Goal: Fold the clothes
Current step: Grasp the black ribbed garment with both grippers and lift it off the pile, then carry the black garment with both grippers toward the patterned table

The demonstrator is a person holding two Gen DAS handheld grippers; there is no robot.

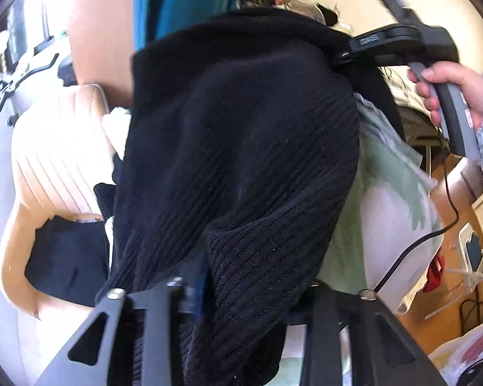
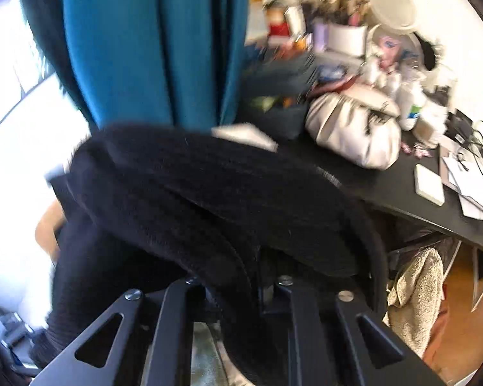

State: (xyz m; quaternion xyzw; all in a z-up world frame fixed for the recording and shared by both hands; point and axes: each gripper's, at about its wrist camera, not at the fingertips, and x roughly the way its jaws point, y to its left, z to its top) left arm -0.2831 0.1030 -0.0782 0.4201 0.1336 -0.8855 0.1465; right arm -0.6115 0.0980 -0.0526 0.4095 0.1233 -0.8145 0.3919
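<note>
A black ribbed knit garment [image 1: 241, 148] hangs lifted in the air and fills the middle of the left wrist view. Its lower fold runs down between the fingers of my left gripper [image 1: 215, 284], which is shut on it; the fabric hides the fingertips. At the upper right of that view my right gripper [image 1: 344, 56] clamps the garment's top edge, and a hand [image 1: 447, 83] in a grey fuzzy sleeve holds its handle. In the blurred right wrist view the same black garment [image 2: 209, 199] bunches over my right gripper [image 2: 238, 286] and covers its pads.
A beige padded seat [image 1: 48, 160] with dark cloth on it lies at the left. A pale green cloth [image 1: 386, 199] and a black cable [image 1: 434, 234] are at the right. A teal curtain [image 2: 151, 41], a cluttered black desk [image 2: 396, 189] and a beige fleece [image 2: 415, 296] stand beyond.
</note>
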